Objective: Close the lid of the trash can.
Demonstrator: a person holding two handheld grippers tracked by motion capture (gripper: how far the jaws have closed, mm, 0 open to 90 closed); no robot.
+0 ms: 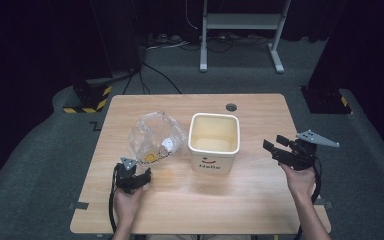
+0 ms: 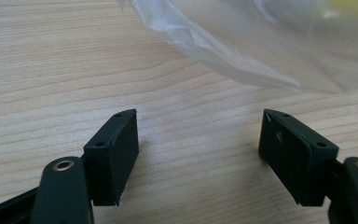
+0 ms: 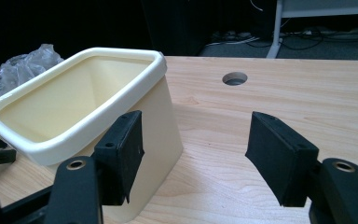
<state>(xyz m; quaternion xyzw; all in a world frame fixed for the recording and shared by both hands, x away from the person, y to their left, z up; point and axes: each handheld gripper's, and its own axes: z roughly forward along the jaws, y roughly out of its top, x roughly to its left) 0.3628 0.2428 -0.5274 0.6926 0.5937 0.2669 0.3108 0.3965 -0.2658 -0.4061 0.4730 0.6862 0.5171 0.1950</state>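
Now left gripper [image 1: 141, 176] fingers spread wide, empty, low over surface [image 1: 240, 195]; clear bag [image 1: 156, 136] just ahead. Right gripper [image 1: 276, 144] also spread, beside bin [image 1: 214, 159].

Overhead light brightens the table [image 1: 250, 200] evenly, dark surroundings, soft shadows, slightly blurred close-ups.

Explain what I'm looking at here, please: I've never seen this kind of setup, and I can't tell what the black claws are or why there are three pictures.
A person sits at a wooden table with a hand-held two-jaw tool in each hand. The high view looks down from above; the other two come from cameras riding on each tool, looking along its black jaws. On the table stand a cream bin, seemingly empty, and a crumpled clear plastic bag beside it. The left gripper is open just short of the bag; the right gripper is open beside the bin. Nothing is held.
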